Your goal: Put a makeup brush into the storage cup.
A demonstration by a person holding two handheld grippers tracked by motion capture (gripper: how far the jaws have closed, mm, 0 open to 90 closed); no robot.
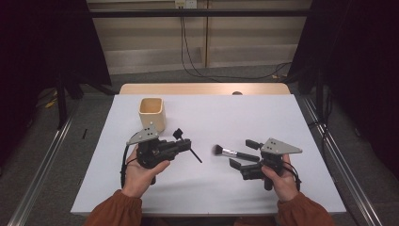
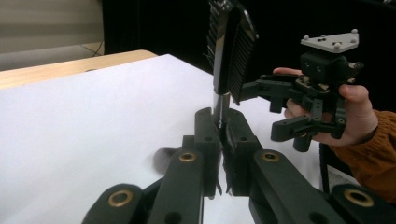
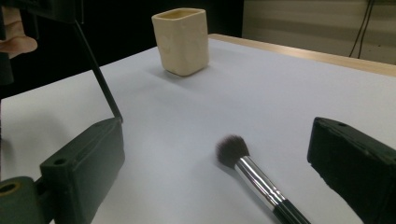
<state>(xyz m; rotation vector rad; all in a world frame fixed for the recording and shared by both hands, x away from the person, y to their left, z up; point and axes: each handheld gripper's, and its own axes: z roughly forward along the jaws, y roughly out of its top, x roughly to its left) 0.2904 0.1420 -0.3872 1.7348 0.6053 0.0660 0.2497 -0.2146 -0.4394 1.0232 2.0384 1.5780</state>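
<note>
Brush (image 1: 234, 153) lies between right claw's (image 1: 243, 154) parted jaws on table (image 1: 263, 113).

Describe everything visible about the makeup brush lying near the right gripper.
The makeup brush has a dark, fluffy, rounded bristle head, a shiny silver metal ferrule and a black handle. It lies flat on the white table, bristles pointing toward the table's middle, handle toward the right gripper. That gripper's jaws stand wide apart on either side of the handle end, not pressing it.

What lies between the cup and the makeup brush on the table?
The thin black handle held by the left gripper crosses part of that stretch; otherwise bare white table, in the right gripper view, from cup to brush.
</note>
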